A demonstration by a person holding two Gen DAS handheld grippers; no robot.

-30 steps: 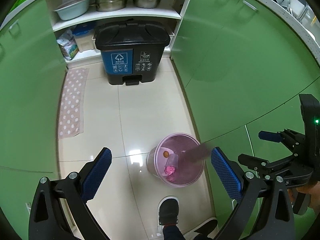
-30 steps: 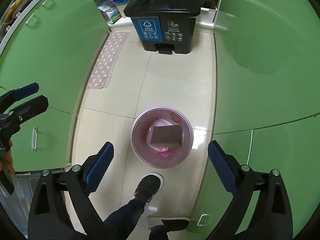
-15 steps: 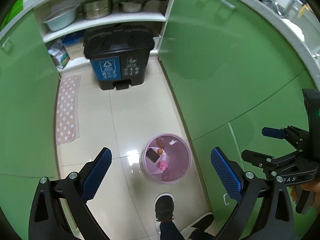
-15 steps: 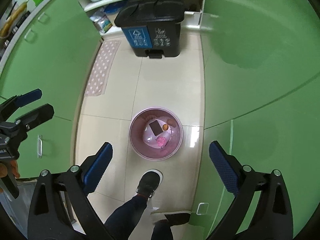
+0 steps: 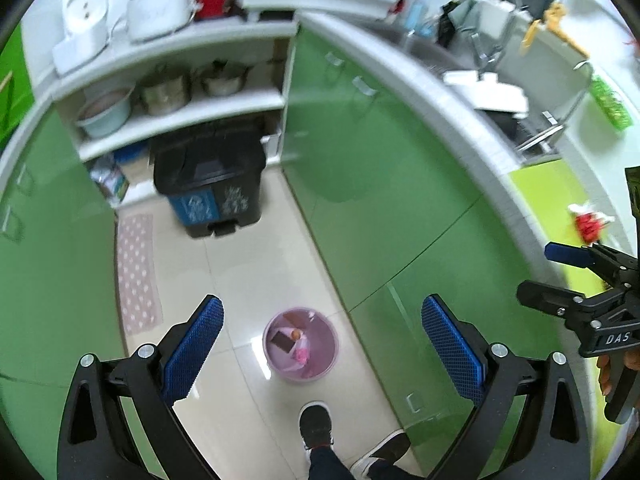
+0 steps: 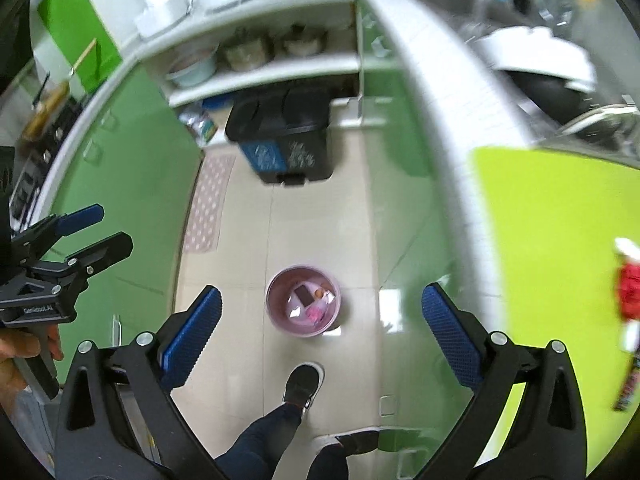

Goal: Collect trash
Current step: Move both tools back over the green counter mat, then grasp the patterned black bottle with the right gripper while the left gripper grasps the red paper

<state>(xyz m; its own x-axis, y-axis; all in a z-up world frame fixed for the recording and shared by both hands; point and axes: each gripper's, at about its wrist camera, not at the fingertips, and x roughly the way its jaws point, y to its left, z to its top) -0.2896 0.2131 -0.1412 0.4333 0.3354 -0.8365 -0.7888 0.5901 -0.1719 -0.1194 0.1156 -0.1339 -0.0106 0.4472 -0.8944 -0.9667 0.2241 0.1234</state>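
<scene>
While both hand-held grippers, left (image 5: 322, 344) and right (image 6: 321, 332), are held wide open and empty, trash (image 6: 629, 292) at 3 o'clock on the tabletop (image 6: 552, 240) could be missed through motion blur.

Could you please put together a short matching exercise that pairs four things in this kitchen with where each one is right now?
Things:
1. pink bin
2. black pedal bin
3. red wrapper
4. metal pots

Places:
A. on the open shelf
B. on the yellow-green mat on the counter
C. on the floor tiles, just ahead of the person's shoe
D. on the floor, under the open shelf

Pairs: 1-C, 2-D, 3-B, 4-A
</scene>
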